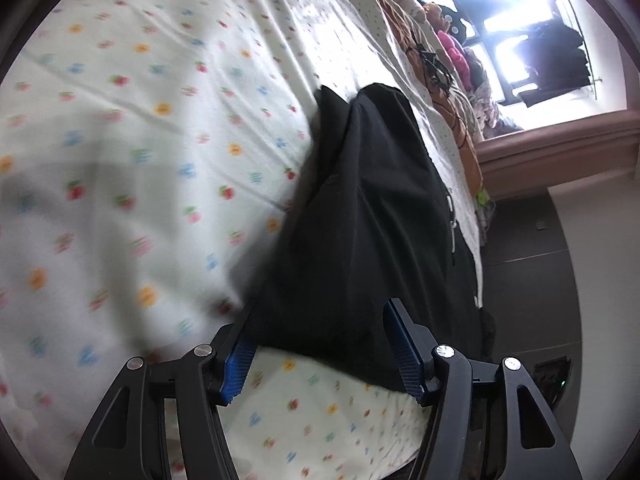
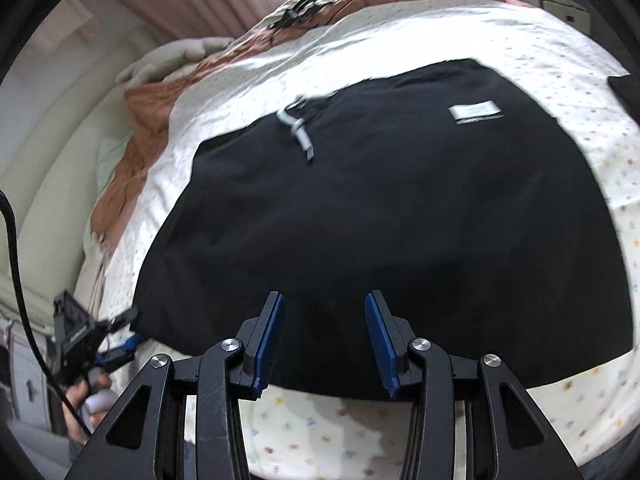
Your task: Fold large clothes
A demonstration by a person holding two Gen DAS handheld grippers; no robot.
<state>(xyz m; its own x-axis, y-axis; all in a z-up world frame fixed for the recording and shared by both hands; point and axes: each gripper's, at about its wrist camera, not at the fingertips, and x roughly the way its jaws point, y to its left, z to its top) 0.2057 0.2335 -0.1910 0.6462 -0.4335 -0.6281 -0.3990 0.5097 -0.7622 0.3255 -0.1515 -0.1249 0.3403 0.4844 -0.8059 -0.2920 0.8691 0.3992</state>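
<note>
A large black garment lies spread flat on the flower-print bed sheet, with a white drawstring and a white label facing up. My right gripper is open, its blue pads over the garment's near edge. In the left wrist view the same garment runs away from me as a long dark fold. My left gripper is open with the garment's corner between its blue pads, and it also shows in the right wrist view at the garment's left corner.
The bed sheet fills the left wrist view. A brown quilt and heaped clothes lie at the far side of the bed. A bright window and dark floor are beyond the bed edge.
</note>
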